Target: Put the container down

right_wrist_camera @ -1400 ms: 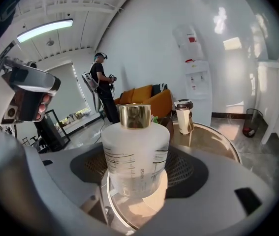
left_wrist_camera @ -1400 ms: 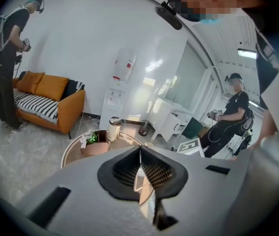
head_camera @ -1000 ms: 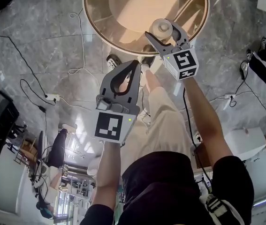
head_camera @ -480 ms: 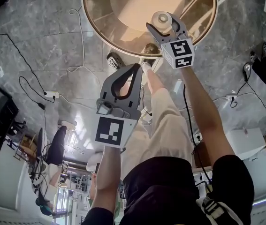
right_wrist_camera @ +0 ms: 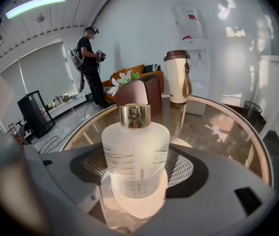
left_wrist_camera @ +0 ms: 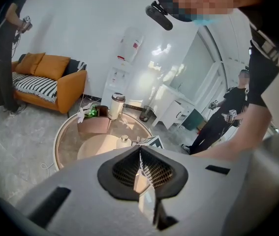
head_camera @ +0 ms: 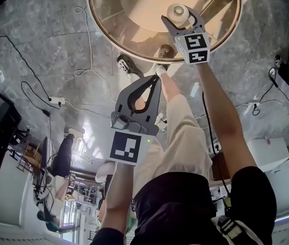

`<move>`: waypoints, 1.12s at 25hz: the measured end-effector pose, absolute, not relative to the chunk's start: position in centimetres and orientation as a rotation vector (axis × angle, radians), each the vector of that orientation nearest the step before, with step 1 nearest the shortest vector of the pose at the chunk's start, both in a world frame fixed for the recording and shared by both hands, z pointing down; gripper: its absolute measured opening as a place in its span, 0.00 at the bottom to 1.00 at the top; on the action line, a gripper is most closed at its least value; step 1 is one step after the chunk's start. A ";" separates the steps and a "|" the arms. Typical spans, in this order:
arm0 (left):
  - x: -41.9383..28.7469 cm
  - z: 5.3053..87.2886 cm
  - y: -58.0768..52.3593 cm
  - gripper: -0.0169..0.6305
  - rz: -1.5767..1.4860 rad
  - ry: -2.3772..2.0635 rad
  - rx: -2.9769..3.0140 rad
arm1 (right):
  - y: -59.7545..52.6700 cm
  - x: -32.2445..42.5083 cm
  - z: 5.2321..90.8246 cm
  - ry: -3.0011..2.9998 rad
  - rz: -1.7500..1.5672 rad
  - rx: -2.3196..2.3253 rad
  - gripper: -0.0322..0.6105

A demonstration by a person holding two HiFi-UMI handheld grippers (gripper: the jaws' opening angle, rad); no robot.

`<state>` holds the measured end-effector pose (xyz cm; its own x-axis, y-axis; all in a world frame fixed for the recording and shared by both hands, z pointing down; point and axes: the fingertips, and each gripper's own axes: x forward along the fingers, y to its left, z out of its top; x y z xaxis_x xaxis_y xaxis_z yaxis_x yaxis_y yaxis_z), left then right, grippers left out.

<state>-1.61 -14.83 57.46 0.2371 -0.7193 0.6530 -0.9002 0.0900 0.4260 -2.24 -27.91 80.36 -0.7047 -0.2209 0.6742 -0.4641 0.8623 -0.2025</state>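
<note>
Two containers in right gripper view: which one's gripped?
The frosted bottle with the gold cap, clamped in the right gripper. The cream jug with a brown strap stands free farther back on the table.

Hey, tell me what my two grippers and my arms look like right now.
Both the left gripper and the right gripper are grey plastic tongs with black mesh-textured pads. Each carries a white cube printed with black square markers. The arms are bare below a black short-sleeved shirt.
</note>
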 end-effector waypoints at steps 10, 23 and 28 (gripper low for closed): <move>-1.2 58.4 -15.0 0.06 0.279 -1.502 1.681 | -28.4 -2.0 82.3 -2.342 0.435 0.528 0.57; -0.2 58.8 -14.8 0.06 0.285 -1.472 1.707 | -28.4 -1.5 82.7 -2.329 0.415 0.545 0.57; 0.5 58.6 -14.9 0.06 0.294 -1.462 1.711 | -28.6 -0.9 82.6 -2.325 0.402 0.556 0.57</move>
